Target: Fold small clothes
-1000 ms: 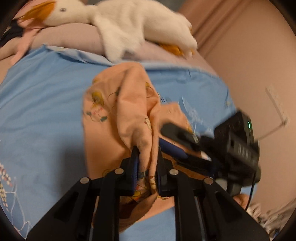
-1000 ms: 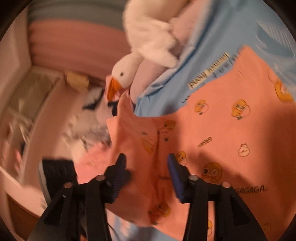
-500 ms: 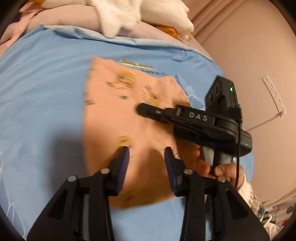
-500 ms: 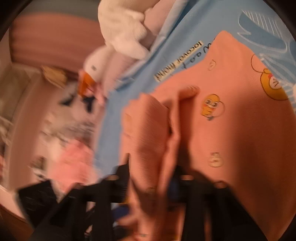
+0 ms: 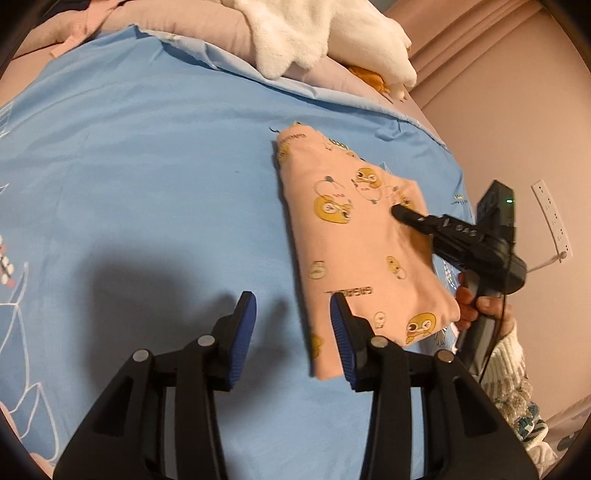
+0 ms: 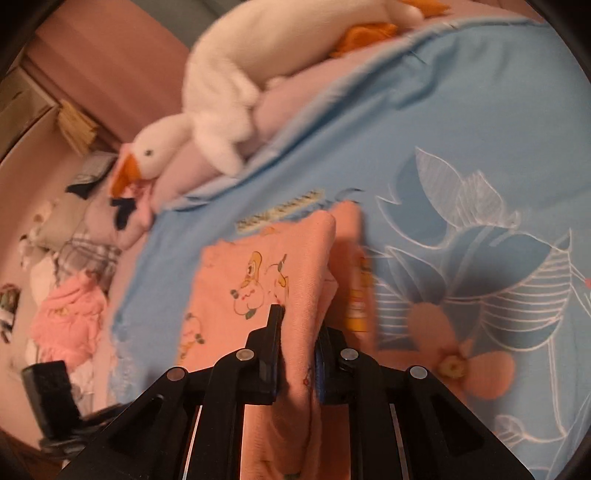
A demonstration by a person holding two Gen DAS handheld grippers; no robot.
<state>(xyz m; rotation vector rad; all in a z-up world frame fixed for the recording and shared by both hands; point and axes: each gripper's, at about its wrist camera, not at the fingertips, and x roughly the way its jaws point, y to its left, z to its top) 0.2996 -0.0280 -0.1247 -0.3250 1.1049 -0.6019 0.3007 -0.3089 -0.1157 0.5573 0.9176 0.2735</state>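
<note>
A small peach garment with duck prints lies folded in a long strip on the blue bedsheet. My left gripper is open and empty, just above the sheet at the garment's near left edge. My right gripper is shut on a raised fold of the same garment. In the left wrist view the right gripper reaches in from the right, with its tips on the garment's right side.
A white plush goose lies on pink pillows at the head of the bed. A pile of other clothes sits beyond the bed's edge. A pink wall with a socket is close on the right.
My left gripper let go of the garment, opened and drew back to the left. My right gripper closed on a fold and carried it across, so the garment now lies narrower.
</note>
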